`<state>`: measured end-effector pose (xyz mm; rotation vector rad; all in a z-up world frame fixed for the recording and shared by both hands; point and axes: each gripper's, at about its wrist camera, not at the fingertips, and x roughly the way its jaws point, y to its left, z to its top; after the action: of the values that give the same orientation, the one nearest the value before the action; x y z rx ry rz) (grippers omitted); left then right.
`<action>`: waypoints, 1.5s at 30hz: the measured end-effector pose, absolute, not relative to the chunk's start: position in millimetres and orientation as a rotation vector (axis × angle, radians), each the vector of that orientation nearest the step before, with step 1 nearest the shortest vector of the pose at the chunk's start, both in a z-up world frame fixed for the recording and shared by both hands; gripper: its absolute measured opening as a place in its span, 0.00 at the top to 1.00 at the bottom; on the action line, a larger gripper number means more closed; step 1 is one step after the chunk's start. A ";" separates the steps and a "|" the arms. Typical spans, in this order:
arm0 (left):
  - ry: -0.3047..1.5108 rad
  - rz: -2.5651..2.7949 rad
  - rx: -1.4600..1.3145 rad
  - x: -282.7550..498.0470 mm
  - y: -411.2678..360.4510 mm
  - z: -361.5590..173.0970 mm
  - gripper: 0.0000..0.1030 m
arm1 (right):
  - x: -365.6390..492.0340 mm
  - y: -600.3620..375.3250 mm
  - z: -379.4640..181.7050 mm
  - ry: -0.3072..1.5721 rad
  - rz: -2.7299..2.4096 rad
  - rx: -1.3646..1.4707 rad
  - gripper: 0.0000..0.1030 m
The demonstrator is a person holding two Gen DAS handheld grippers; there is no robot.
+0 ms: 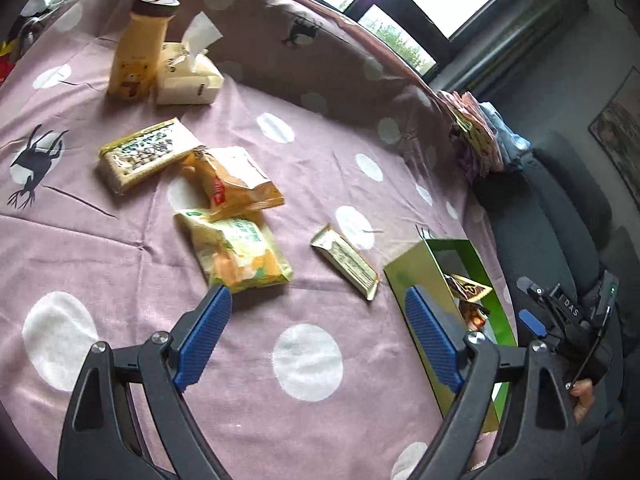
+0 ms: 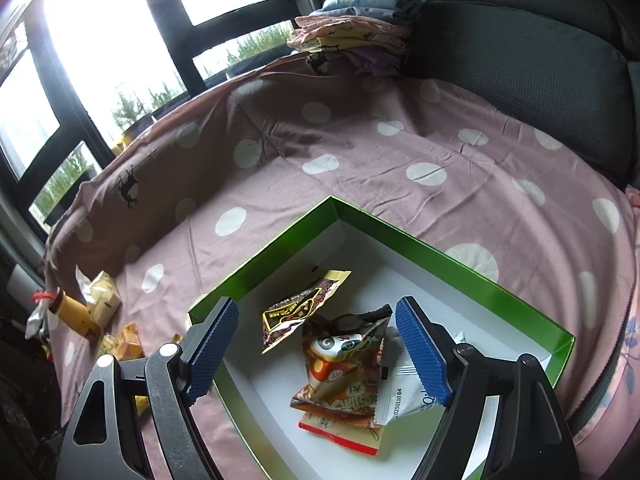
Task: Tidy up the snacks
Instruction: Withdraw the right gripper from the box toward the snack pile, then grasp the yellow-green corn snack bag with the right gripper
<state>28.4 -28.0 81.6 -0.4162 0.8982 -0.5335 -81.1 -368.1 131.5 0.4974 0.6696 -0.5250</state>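
Observation:
My left gripper [image 1: 318,304] is open and empty above the pink dotted cloth [image 1: 120,264]. Just beyond its fingertips lie a small gold bar packet [image 1: 346,262] and a yellow-green snack bag [image 1: 240,252]. Farther off are an orange snack bag [image 1: 236,184] and a cracker pack [image 1: 142,154]. The green box [image 1: 416,270] stands at the right. My right gripper [image 2: 316,312] hangs open over the green box [image 2: 360,216], nothing between its pads. Inside lie a brown-gold packet [image 2: 302,308], an orange cartoon packet [image 2: 344,368] and a white packet [image 2: 400,396].
A yellow bottle [image 1: 138,56] with a red cord and a tissue pack [image 1: 188,76] stand at the cloth's far side. Folded clothes [image 2: 352,36] are piled by a dark cushion [image 2: 520,52]. The right gripper body [image 1: 568,320] and a hand show beside the box. Windows lie behind.

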 end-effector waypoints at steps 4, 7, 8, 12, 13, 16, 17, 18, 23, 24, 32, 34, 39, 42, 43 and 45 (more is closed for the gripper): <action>0.859 -0.488 -0.424 31.1 -11.8 83.9 0.14 | -73.5 -356.1 131.6 0.680 -0.517 0.455 0.21; 0.863 -0.440 -0.415 33.3 -4.2 82.7 0.03 | -66.0 -343.9 130.6 0.697 -0.504 0.413 0.21; 0.856 -0.428 -0.414 33.2 -1.4 82.4 0.01 | -63.8 -339.2 130.3 0.701 -0.496 0.399 0.21; 0.847 -0.424 -0.439 35.3 7.3 80.0 0.01 | -57.6 -320.0 132.3 0.697 -0.444 0.363 0.21; 0.846 -0.413 -0.446 35.8 9.3 79.4 0.01 | -56.3 -314.6 133.0 0.693 -0.430 0.352 0.20; 0.840 -0.378 -0.436 35.4 14.1 79.4 0.01 | -52.7 -298.9 135.6 0.678 -0.385 0.320 0.20; 0.833 -0.367 -0.425 35.0 15.0 80.3 0.01 | -51.4 -293.8 136.3 0.672 -0.369 0.312 0.20; 0.822 -0.344 -0.407 34.3 15.5 80.8 0.01 | -50.9 -289.2 137.1 0.663 -0.354 0.307 0.20; 0.802 -0.278 -0.311 33.2 15.0 80.8 0.01 | -50.0 -270.2 141.4 0.578 -0.307 0.304 0.10; 0.800 -0.266 -0.305 34.1 16.2 80.1 0.01 | -48.8 -267.4 140.7 0.576 -0.292 0.304 0.10; 0.826 -0.200 -0.217 48.7 14.9 65.3 0.01 | -14.6 -239.9 118.7 0.697 -0.115 0.336 0.10; 0.850 -0.216 -0.228 54.9 12.2 59.6 0.01 | 0.9 -231.2 110.6 0.757 -0.046 0.360 0.10; 0.941 -0.264 -0.276 68.9 2.5 44.6 0.01 | 51.8 -203.9 83.1 0.918 0.114 0.369 0.10; 0.991 -0.267 -0.294 73.8 -2.7 35.6 0.01 | 80.4 -188.5 64.2 1.011 0.138 0.361 0.10; 1.002 -0.260 -0.293 74.6 -4.1 32.9 0.01 | 86.2 -183.0 58.9 1.027 0.143 0.347 0.10; 1.027 -0.285 -0.304 76.9 -7.0 27.4 0.01 | 93.9 -173.9 47.1 1.052 0.200 0.357 0.11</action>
<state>76.9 -7.0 27.4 -0.3044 1.0266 -0.2852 93.9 -173.9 47.1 0.3569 1.0516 0.1996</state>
